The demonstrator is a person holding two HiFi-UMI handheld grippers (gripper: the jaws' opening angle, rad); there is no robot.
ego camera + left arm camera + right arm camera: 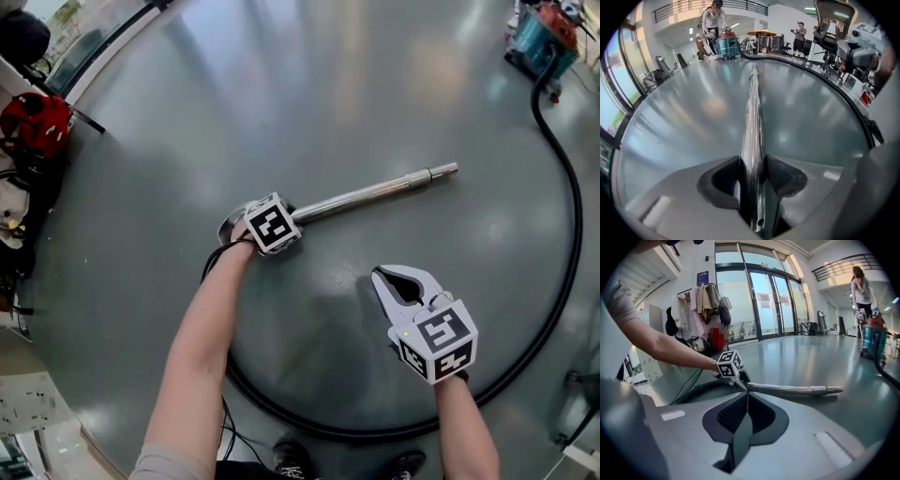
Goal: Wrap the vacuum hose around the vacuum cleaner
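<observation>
Obs., standing by on the open grey floor (309,84).

- Left tool (296,214): pinched onto the chrome wand (375,194) at its hose end. The left gripper view shows both pads tight on the tube (753,117), which runs straight out from the jaws. The wand lies low along the floor, its free tip toward 2 o'clock from the person.
- Right tool (381,275): jaws pressed together with nothing between them. It hangs over bare floor near the wand, not touching it, at about 5 o'clock from the left tool.
- Black vacuum hose (566,253): leaves the teal vacuum cleaner (542,30) at far 1 o'clock, sweeps round through 3 o'clock, passes the person's shoes at 6 o'clock and comes back up to the left tool. It lies in one big open loop, none of it wrapped. The cleaner sits well apart from both tools.

Handling, as judged:
- The wand is stiff, smooth and likely slippery. A grip near the hose joint is sound, but the long free end will lever against the pads.
- The hose looks limp, long and probably springy. It should drag on the floor and resist tight coils.
- Suggest the right tool takes the hose itself partway along and feeds slack toward the cleaner, rather than hauling on the wand alone.
- I can't tell whether the cleaner rolls; a hard tug might shift it.
</observation>
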